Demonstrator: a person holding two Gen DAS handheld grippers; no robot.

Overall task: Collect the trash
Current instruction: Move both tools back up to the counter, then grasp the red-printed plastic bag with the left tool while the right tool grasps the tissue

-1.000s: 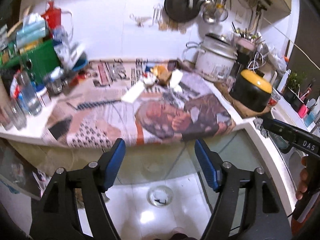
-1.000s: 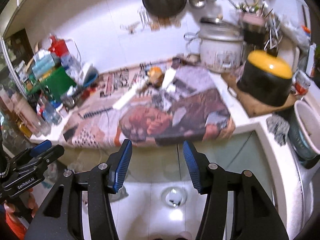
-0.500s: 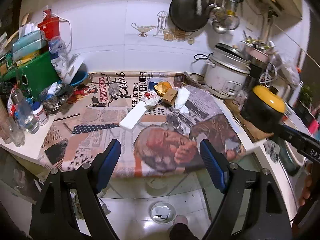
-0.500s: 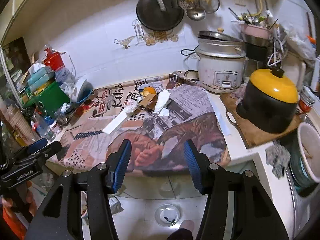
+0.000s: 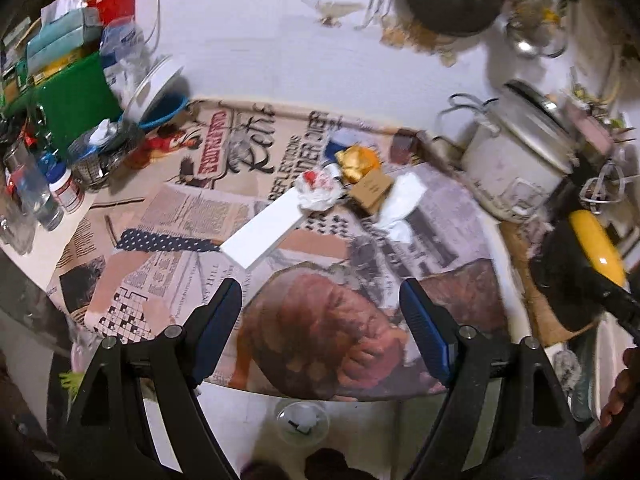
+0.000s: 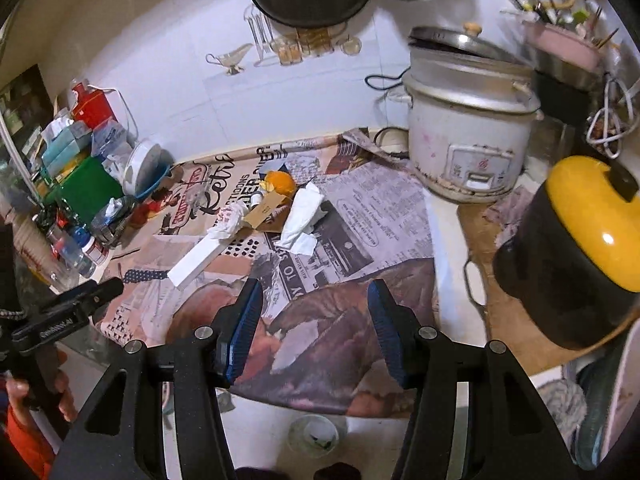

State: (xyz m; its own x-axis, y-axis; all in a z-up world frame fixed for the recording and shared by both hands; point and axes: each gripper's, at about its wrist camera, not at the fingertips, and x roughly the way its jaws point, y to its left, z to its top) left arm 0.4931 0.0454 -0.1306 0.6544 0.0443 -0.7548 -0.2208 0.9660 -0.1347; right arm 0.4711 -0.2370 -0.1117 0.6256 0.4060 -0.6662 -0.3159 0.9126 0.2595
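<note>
Both tools, left point(image 5: 320, 334) and right point(image 6: 314, 330), hang spread and empty above the desk's point(image 6: 442, 236) near edge, the trash pile point(image 6: 276, 210) lying ahead, the white box point(image 5: 266, 230) angling away rightward.

White rice cooker point(image 6: 468, 128) by wall, yellow-lidded black pot point(image 6: 576, 256) at right, green box point(image 5: 74, 96) at left

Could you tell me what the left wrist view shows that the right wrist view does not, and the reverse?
Only the left wrist view shows the left gripper from behind, open and empty. Only the right wrist view shows the right gripper that way, also empty, plus the pink bowl. Both show the white box, crumpled tissue, orange wrapper and rice cooker.
</note>
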